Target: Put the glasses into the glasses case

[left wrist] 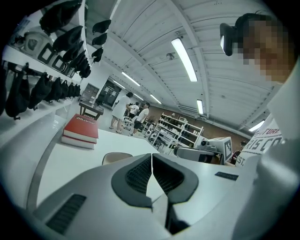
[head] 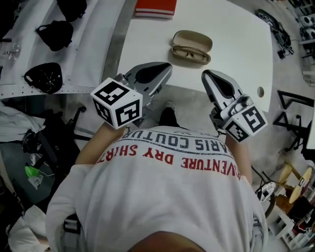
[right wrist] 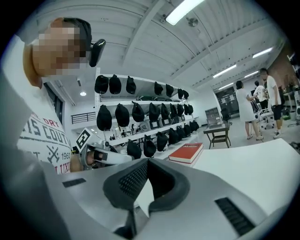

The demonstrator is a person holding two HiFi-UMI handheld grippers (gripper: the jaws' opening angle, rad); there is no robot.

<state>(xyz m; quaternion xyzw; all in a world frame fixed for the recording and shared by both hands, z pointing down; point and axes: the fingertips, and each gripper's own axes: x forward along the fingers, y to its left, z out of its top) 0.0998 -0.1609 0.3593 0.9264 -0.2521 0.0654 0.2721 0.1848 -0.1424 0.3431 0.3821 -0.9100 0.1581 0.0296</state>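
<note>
An open tan glasses case (head: 192, 40) lies on the white table (head: 236, 44), with brown-framed glasses (head: 190, 53) lying in its near half. Both grippers hang over the table's near edge, short of the case and apart from it. My left gripper (head: 167, 66) is shut, its pads meeting with nothing between them (left wrist: 152, 157). My right gripper (head: 205, 74) is shut and empty too (right wrist: 147, 161). A tan edge of the case (left wrist: 116, 157) peeks over the left jaw in the left gripper view.
A red book (head: 155, 7) lies at the table's far edge, beyond the case. Shelves with black caps (head: 54, 34) run along the left. A folding stand (head: 295, 106) and clutter sit to the right. People (right wrist: 248, 110) stand far off in the room.
</note>
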